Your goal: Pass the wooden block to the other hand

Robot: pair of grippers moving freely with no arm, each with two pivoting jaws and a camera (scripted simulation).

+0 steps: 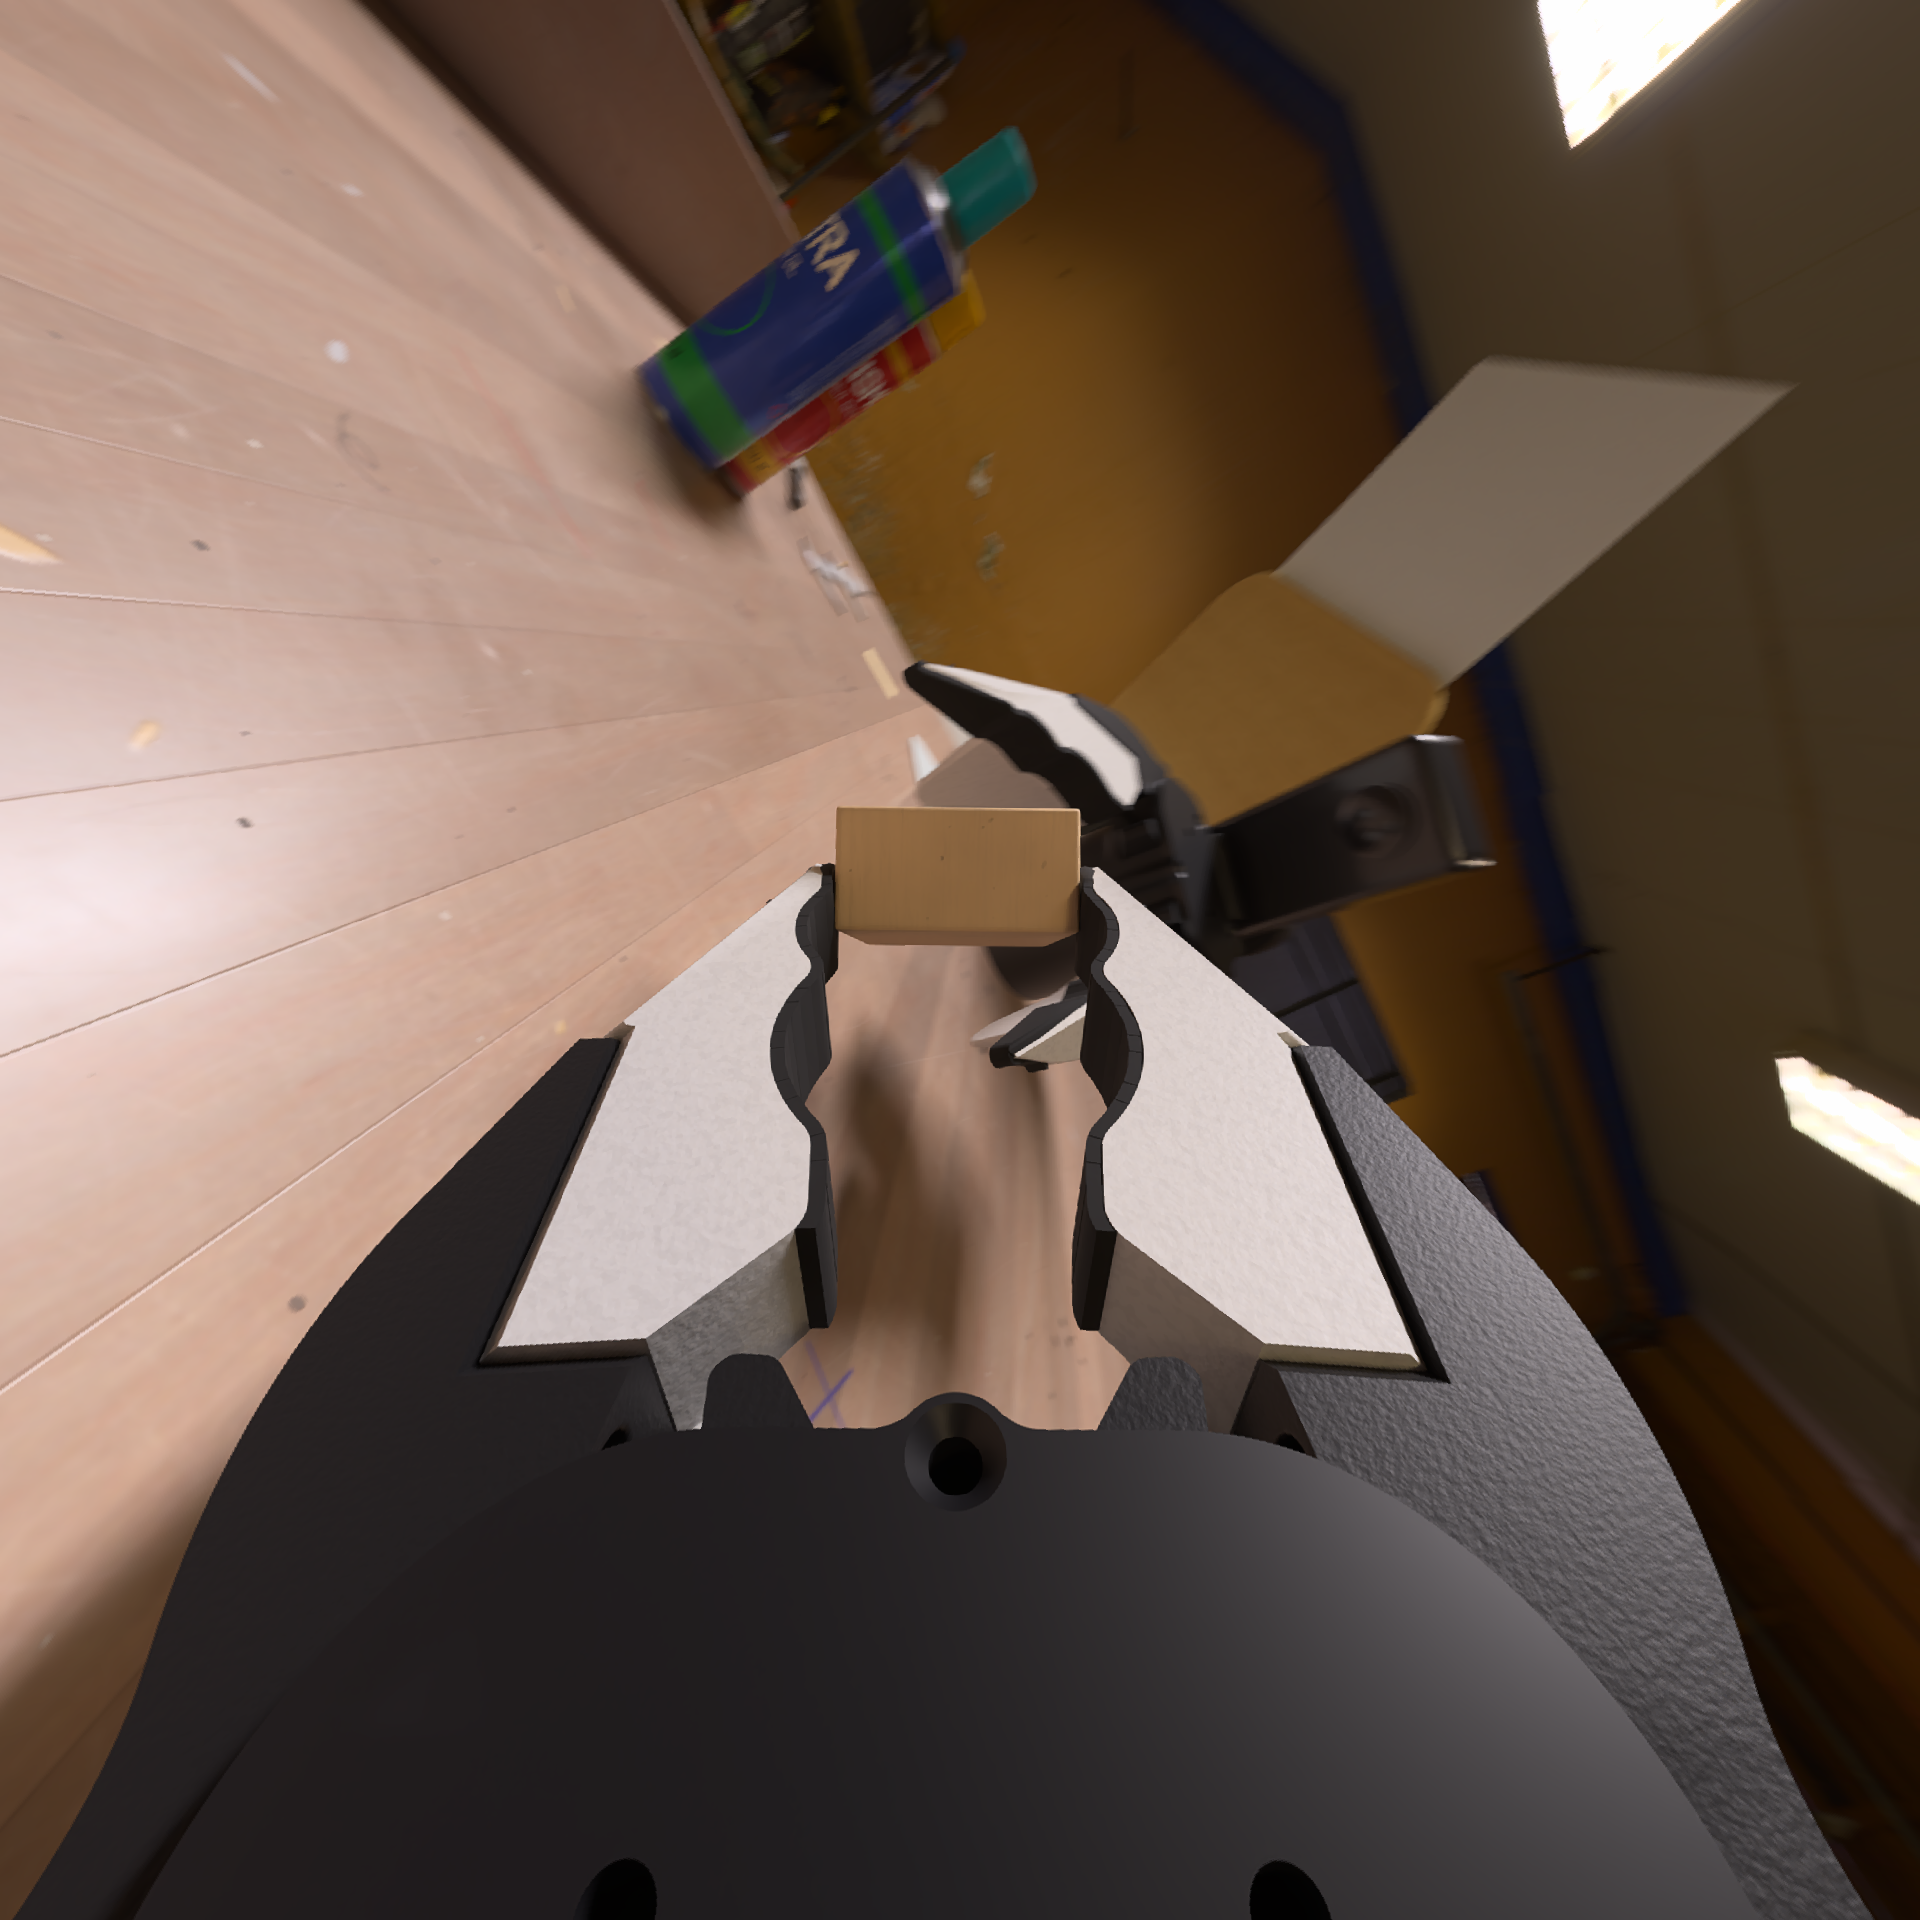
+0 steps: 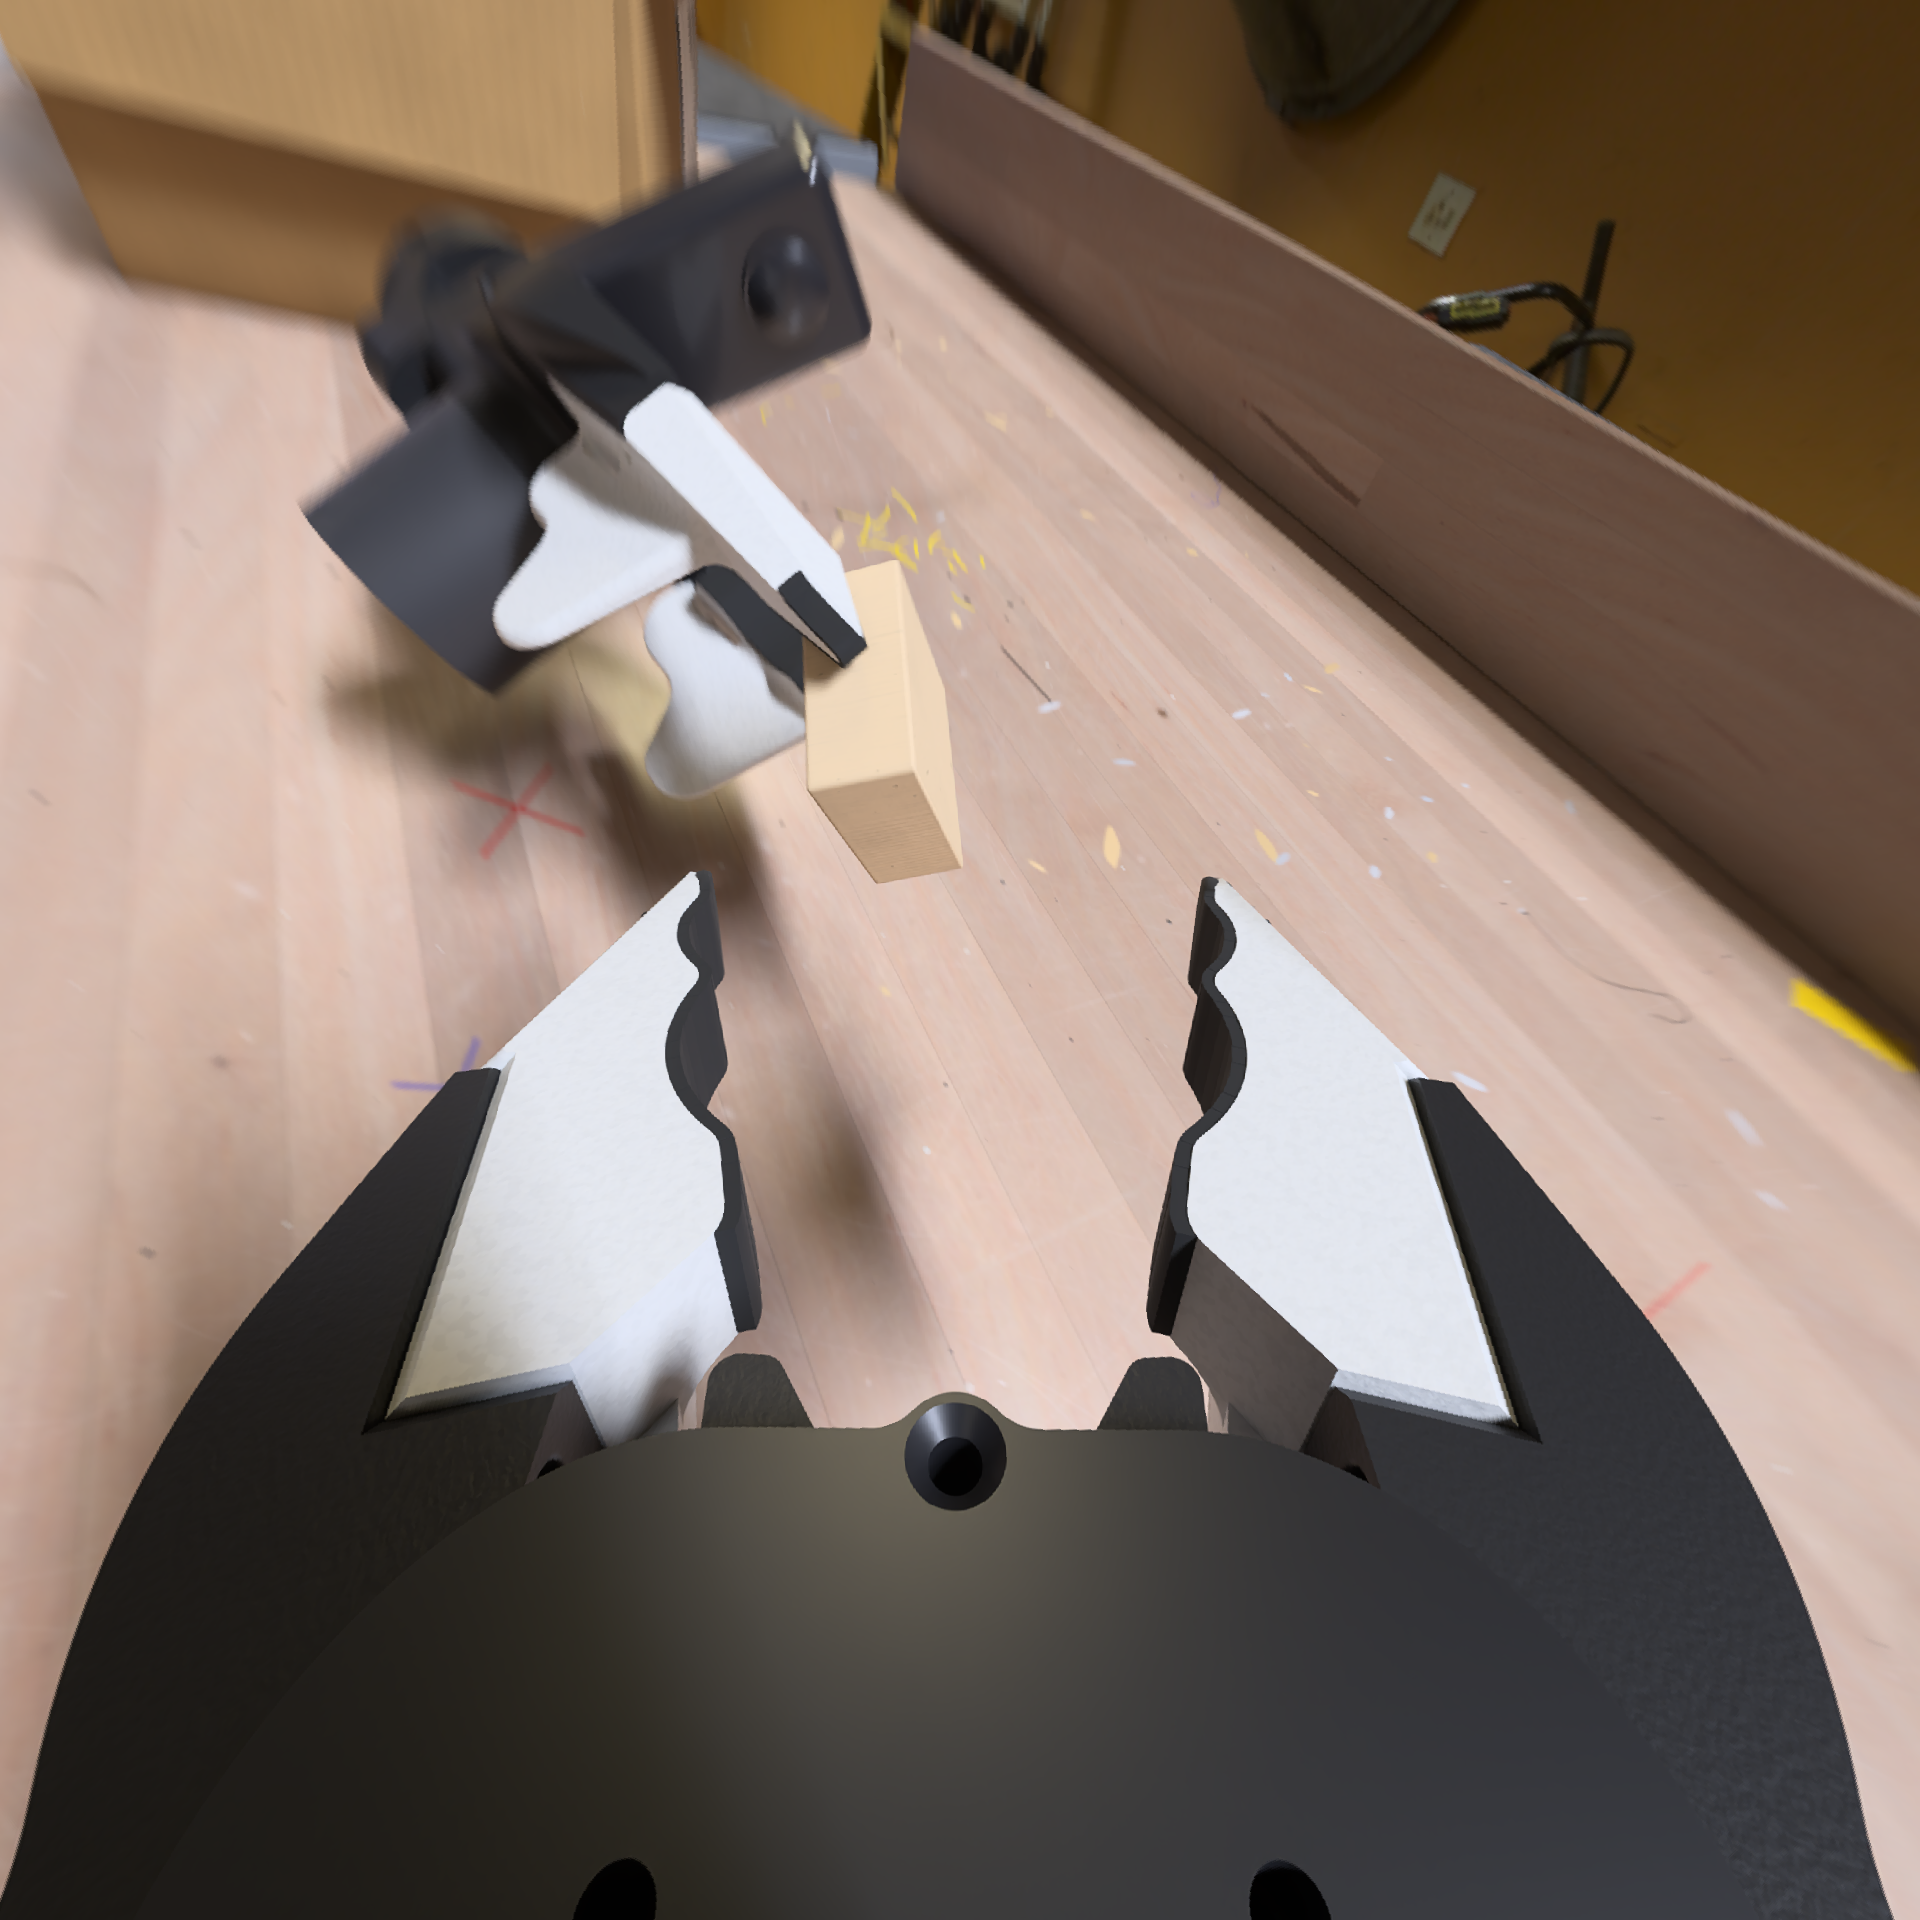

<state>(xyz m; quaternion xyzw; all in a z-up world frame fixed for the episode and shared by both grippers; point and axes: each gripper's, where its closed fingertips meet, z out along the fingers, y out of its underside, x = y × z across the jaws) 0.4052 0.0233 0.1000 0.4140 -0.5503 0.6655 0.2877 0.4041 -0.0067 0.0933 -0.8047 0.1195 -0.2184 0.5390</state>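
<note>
I see the wooden table (image 2: 1195,935) running under both grippers, its planks flecked with yellow and white chips, with a cardboard box (image 2: 343,135) at the far end in the right wrist view. A blue spray can (image 1: 821,301) stands well apart in the left wrist view, out of my way.

My left gripper (image 1: 956,883) is pinching the wooden block (image 1: 956,878) at its fingertips, lifted clear of the table. My right gripper (image 2: 956,883) is spread wide, and the block (image 2: 883,727) hangs just beyond its tips — near, not yet touching.

I judge the block light, stiff and smooth-faced — it won't crush, but flat wood can slide in a shallow pinch. The lower end, free of the left fingers (image 2: 821,613), looks the place to take hold, across the two broad flat faces, seated deep before the left lets go.
</note>
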